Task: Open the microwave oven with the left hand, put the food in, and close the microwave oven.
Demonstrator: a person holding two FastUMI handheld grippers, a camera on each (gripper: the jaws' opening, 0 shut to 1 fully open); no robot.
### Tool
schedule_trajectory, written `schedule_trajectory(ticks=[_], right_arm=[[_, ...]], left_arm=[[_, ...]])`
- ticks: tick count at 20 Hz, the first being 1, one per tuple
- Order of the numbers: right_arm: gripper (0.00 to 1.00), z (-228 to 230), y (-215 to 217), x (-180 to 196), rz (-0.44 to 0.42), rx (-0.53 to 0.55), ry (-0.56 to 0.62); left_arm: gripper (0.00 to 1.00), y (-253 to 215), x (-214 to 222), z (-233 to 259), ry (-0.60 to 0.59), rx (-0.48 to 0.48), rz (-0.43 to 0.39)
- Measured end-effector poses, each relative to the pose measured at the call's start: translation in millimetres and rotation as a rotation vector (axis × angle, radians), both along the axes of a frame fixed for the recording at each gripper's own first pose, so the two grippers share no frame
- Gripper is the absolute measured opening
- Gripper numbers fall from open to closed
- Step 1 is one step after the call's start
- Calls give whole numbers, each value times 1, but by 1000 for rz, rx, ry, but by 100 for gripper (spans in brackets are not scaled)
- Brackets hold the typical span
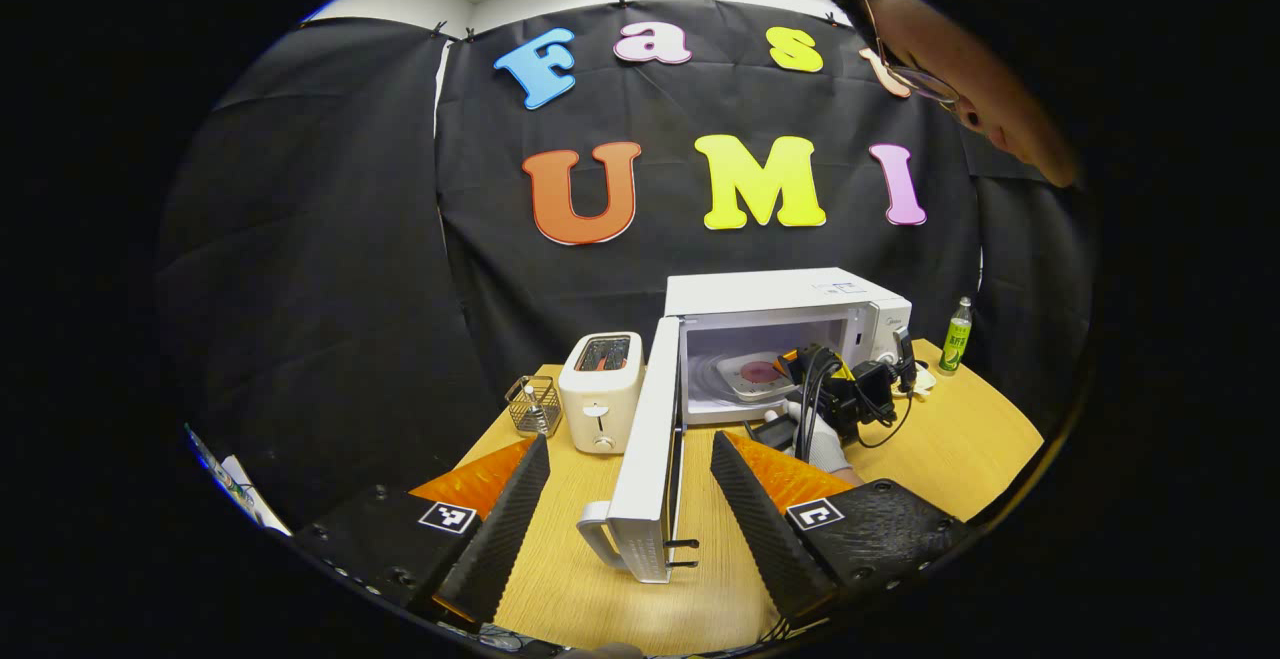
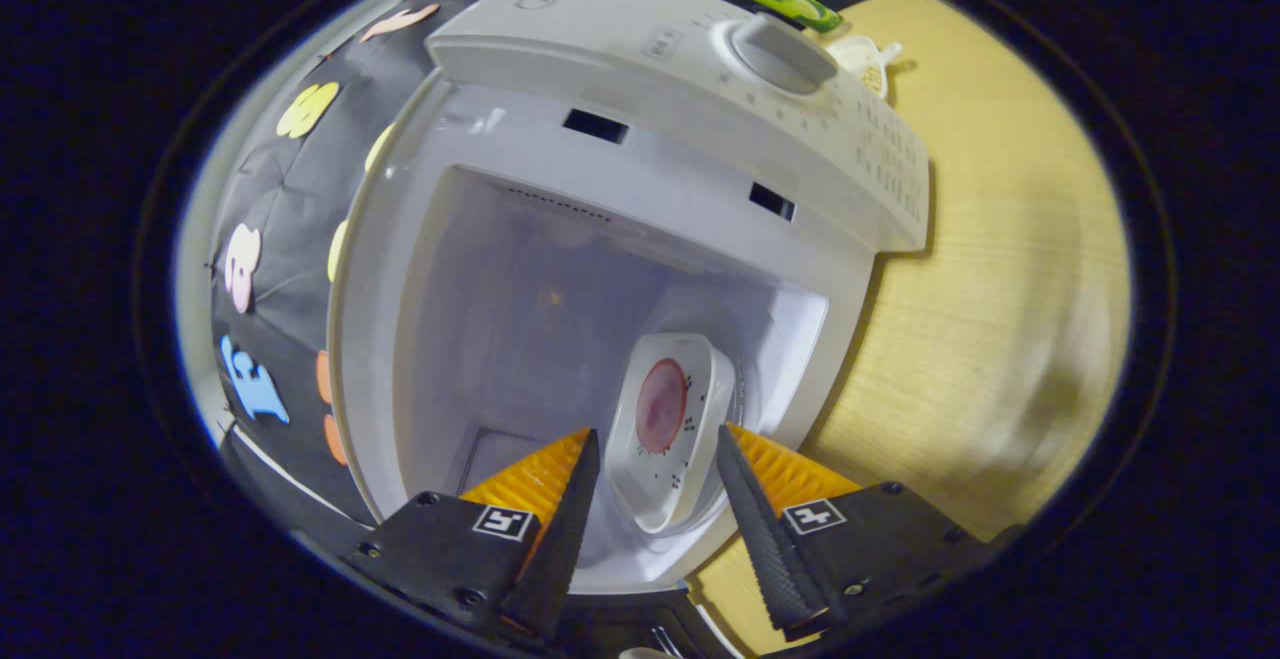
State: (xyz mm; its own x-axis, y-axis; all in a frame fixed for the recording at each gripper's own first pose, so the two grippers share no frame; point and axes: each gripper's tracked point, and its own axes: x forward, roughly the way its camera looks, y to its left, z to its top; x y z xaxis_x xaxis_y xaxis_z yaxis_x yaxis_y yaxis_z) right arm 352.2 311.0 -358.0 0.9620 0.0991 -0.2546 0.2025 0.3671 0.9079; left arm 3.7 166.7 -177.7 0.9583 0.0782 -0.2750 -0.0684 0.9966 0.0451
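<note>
The white microwave (image 1: 780,294) stands at the back of the wooden table (image 1: 960,449) with its door (image 1: 645,449) swung wide toward me. My left gripper (image 1: 630,444) is open, and the door's edge and handle (image 1: 600,531) lie in the gap between its fingers, untouched. The right gripper (image 1: 800,369), held by a gloved hand (image 1: 822,447), reaches into the cavity. A white plate (image 2: 668,459) with a round red piece of food (image 2: 661,405) rests on the turntable inside. My right gripper (image 2: 656,434) is open, with a finger on either side of the plate's near part.
A cream toaster (image 1: 600,389) and a wire basket (image 1: 530,404) stand left of the door. A green bottle (image 1: 957,337) and a small white dish (image 1: 922,379) sit right of the microwave. The control panel with its dial (image 2: 782,44) faces the right gripper. A person leans in at the upper right.
</note>
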Motion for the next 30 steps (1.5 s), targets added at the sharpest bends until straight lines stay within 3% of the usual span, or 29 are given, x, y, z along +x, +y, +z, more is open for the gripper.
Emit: schedule_trajectory(ticks=[1,2,3,4,5,6,8,9,10,11,12,13,14,15,16,17,19,20,22,23,26,27,28,29,30], right_arm=[[73,10,-5,-8,8,-58,-17],[88,20,-9,-16,35,-134,-39],[93,29,-13,-25,64,-221,-51],[83,41,-18,-33,92,-296,-68],[97,53,-26,-41,115,-365,-90],[84,66,-35,-51,136,-427,-98],[85,91,-63,-68,169,-553,-122],[100,102,-79,-76,186,-609,-132],[91,113,-94,-87,198,-656,-134],[100,122,-110,-98,213,-699,-131],[90,129,-125,-109,230,-743,-123],[91,134,-143,-121,243,-794,-114],[100,142,-162,-133,253,-846,-109],[100,150,-182,-144,255,-888,-106],[91,157,-199,-153,252,-934,-109],[100,167,-218,-162,249,-974,-110],[100,190,-249,-181,224,-1030,-126],[91,199,-264,-190,211,-1050,-125],[91,218,-281,-207,196,-1075,-134],[100,225,-289,-215,189,-1085,-137],[100,239,-303,-231,175,-1074,-140],[92,242,-308,-235,172,-1068,-140],[92,245,-312,-240,169,-1065,-140],[100,247,-315,-244,166,-1066,-138],[91,248,-318,-247,164,-1064,-131]], left_arm=[[97,-1,0,3,-7,-2,-1],[97,-2,0,8,-16,-7,-5],[97,-3,0,12,-27,-8,-6],[97,-3,-1,16,-40,-9,-6],[97,-4,-1,21,-52,-10,-10],[97,-6,1,26,-64,-12,-14],[96,-10,4,33,-85,-16,-23],[97,-13,4,36,-93,-21,-31],[96,-15,2,36,-95,-26,-37],[96,-17,1,37,-101,-27,-39],[96,-17,0,39,-106,-31,-39],[97,-17,1,40,-112,-37,-40],[97,-18,1,40,-115,-42,-42],[96,-18,2,40,-117,-37,-37],[96,-17,5,40,-121,-34,-35],[96,-19,8,42,-126,-43,-37],[96,-23,13,48,-152,-64,-45],[96,-24,17,49,-158,-70,-45],[96,-27,24,53,-178,-74,-42],[96,-27,28,54,-184,-74,-40],[96,-29,35,60,-202,-71,-41],[96,-29,37,62,-208,-66,-41],[96,-28,37,63,-212,-62,-43],[96,-27,38,63,-214,-61,-42],[94,-26,39,63,-216,-61,-43]])
